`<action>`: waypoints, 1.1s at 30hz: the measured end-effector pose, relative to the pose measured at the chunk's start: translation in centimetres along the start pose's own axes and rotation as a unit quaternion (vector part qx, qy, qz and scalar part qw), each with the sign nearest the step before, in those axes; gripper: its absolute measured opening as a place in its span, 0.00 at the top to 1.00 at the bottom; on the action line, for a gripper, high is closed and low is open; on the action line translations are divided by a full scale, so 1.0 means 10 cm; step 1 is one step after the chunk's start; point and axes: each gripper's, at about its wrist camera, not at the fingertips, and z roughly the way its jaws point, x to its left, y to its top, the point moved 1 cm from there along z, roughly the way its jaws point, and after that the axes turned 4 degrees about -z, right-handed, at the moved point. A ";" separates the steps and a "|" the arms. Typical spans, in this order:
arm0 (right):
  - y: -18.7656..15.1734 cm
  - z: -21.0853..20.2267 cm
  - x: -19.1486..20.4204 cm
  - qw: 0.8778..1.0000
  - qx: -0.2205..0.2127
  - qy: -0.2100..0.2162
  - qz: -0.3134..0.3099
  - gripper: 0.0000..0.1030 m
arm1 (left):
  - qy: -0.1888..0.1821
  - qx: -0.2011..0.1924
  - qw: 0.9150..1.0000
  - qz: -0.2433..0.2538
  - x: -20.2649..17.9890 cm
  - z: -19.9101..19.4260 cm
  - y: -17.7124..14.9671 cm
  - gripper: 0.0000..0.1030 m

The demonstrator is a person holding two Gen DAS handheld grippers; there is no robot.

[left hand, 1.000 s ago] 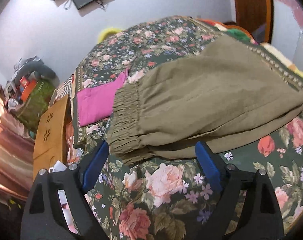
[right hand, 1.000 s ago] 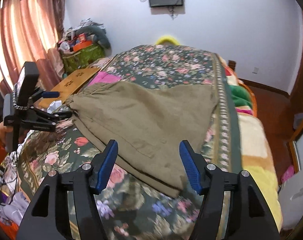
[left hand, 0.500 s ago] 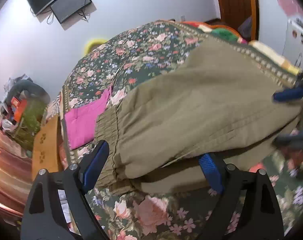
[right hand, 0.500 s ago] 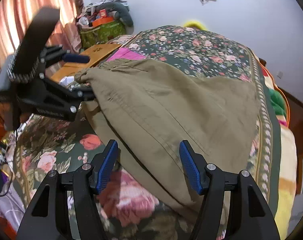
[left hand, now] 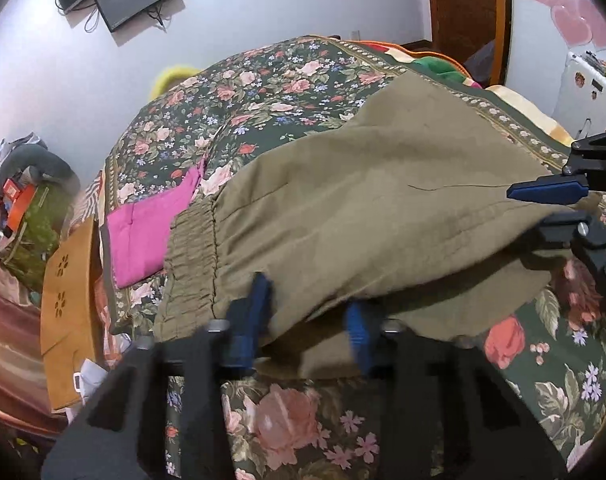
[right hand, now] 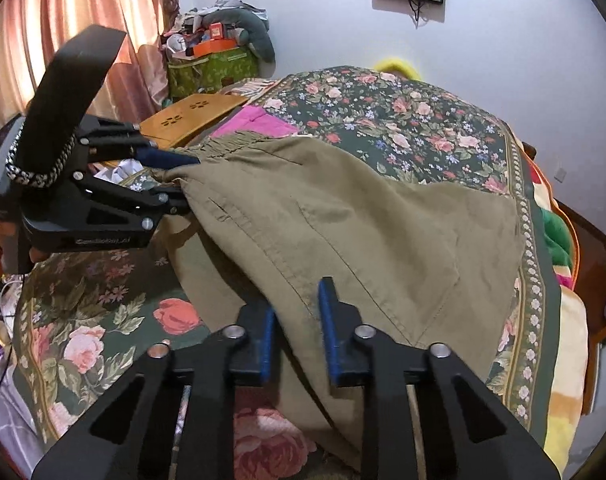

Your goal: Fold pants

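The olive pants [left hand: 383, 208] lie across the floral bedspread [left hand: 263, 92] of the bed, their long axis running from the gathered elastic waistband [left hand: 191, 252], which points toward the pink cloth [left hand: 143, 232] and the wooden board [left hand: 67, 296] at the bed's side, out to the leg end on the opposite side near the bedspread's patterned border. The near long edge of the top layer is raised off the layer below it, so the garment looks already doubled leg over leg. That raised edge is what the next move depends on: it runs straight between the two claws, each of which meets it head-on from the near side of the bed. The left claw [left hand: 303, 316] sits at the waistband end, its blue pads drawn in around the cloth edge, and by the look of it pinches the fabric there. The right claw [right hand: 297, 332] sits toward the leg end, its pads likewise narrowed on a fold of the same edge. My guess is the lengthwise fold comes next, carrying one end along the long axis to the other; the right claw is nearer the leg end.
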 end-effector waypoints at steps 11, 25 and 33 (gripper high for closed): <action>-0.07 -0.11 0.12 1.000 -0.003 -0.006 -0.015 0.89 | -0.018 -0.006 1.000 -0.020 -0.02 -0.20 -0.14 0.90; -0.15 -0.45 0.11 0.999 -0.028 0.005 0.015 0.58 | -0.047 0.009 0.993 -0.112 0.29 -0.50 -0.30 0.52; -0.02 -0.55 -0.04 0.996 -0.065 -0.007 0.065 0.46 | -0.007 -0.024 0.986 -0.167 0.75 -0.63 -0.23 0.33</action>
